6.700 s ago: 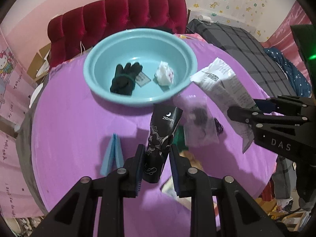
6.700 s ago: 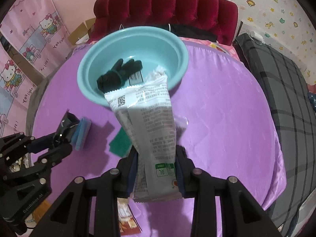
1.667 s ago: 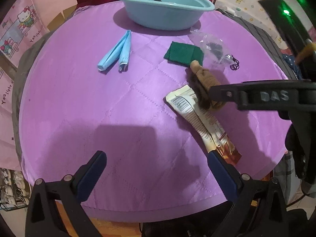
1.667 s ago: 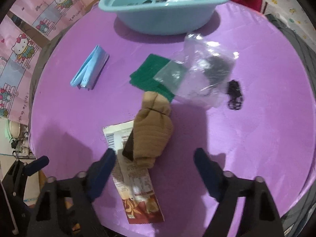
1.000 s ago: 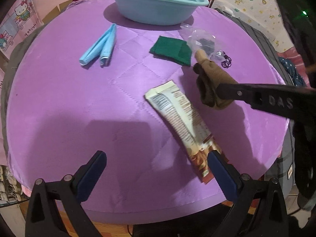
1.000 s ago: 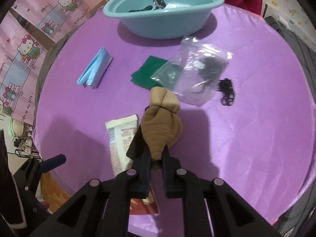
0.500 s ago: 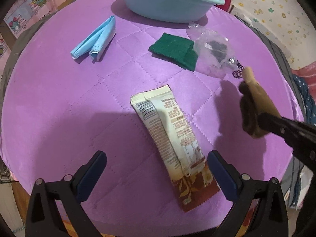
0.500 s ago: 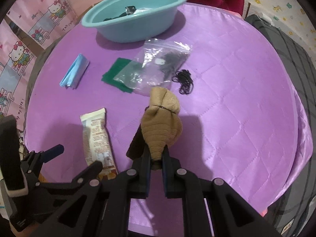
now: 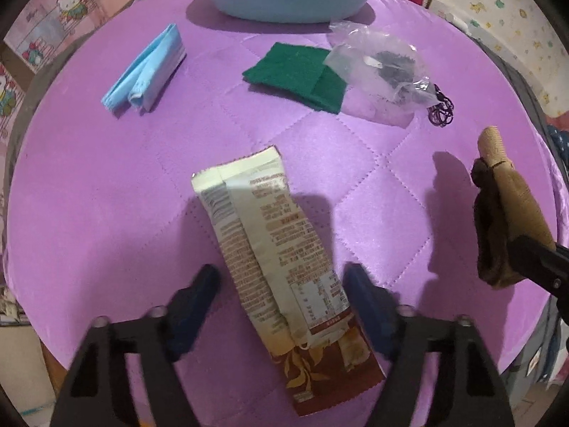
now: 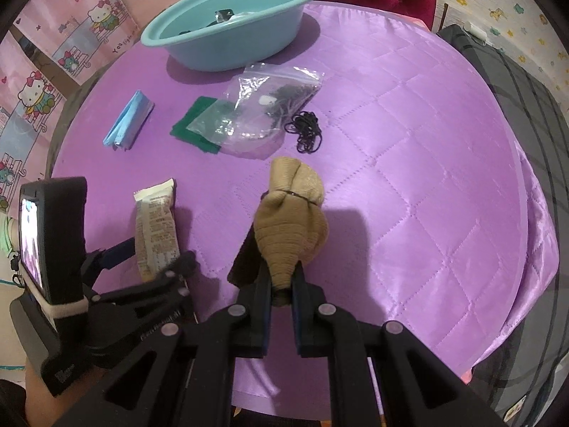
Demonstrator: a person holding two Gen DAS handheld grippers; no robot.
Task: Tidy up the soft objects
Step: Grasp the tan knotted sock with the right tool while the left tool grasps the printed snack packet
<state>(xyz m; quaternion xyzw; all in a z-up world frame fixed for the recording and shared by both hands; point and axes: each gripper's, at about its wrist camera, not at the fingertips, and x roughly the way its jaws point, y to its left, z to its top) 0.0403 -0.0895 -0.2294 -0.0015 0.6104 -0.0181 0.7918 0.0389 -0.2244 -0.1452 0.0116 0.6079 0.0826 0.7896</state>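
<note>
**Tan sock bundle held up, snack packet framed by spread fingers**

The right gripper (image 10: 282,281) is clamped tight on a tan sock bundle (image 10: 291,220), lifted above the purple quilted tablecloth (image 10: 409,178) at the centre of the right wrist view. The left gripper (image 9: 281,297) stands wide apart, its blue pads either side of a cream and brown snack packet (image 9: 274,249) lying flat, low in the left wrist view; the packet's small print is too blurred to read. Toward the top lie a folded blue cloth (image 9: 149,69), a green felt square (image 9: 298,74) partly under a clear zip bag (image 9: 384,67), and black hair ties (image 10: 306,131). The teal basin (image 10: 231,35) sits at upper left of the right wrist view. Bare cloth spreads to the right, up to the rounded table edge.
</note>
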